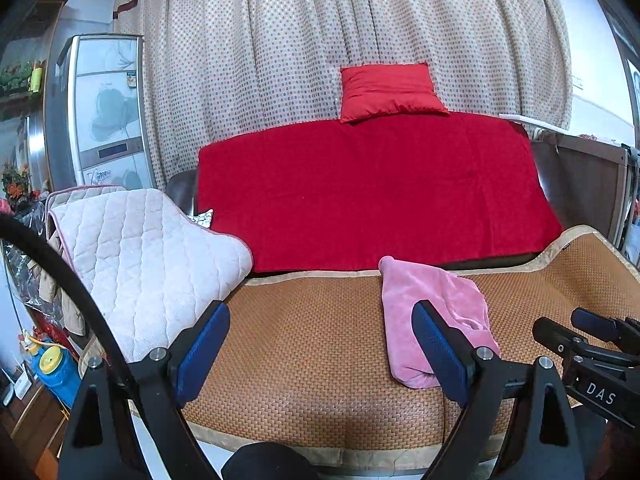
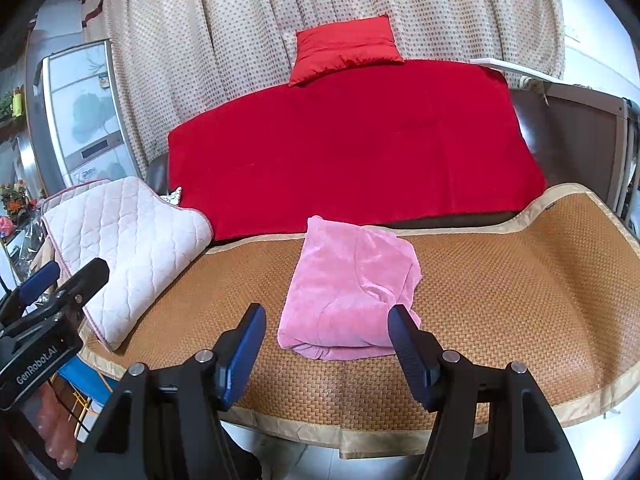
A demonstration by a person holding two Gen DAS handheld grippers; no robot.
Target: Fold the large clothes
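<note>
A pink fleece garment (image 2: pixel 348 284) lies folded into a compact bundle on the woven rattan mat (image 2: pixel 500 280). It also shows in the left wrist view (image 1: pixel 432 308). My right gripper (image 2: pixel 326 320) is open and empty, its blue pads just short of the bundle's near edge. My left gripper (image 1: pixel 320 316) is open and empty over bare mat (image 1: pixel 300 340), to the left of the garment. The right gripper's body shows at the right edge of the left wrist view (image 1: pixel 592 344).
A quilted white pad (image 2: pixel 124 248) lies folded at the mat's left end. A red blanket (image 2: pixel 352 148) with a red cushion (image 2: pixel 344 48) covers the sofa back behind. A dotted curtain (image 2: pixel 280 8) hangs at the back. A fridge (image 1: pixel 104 108) stands far left.
</note>
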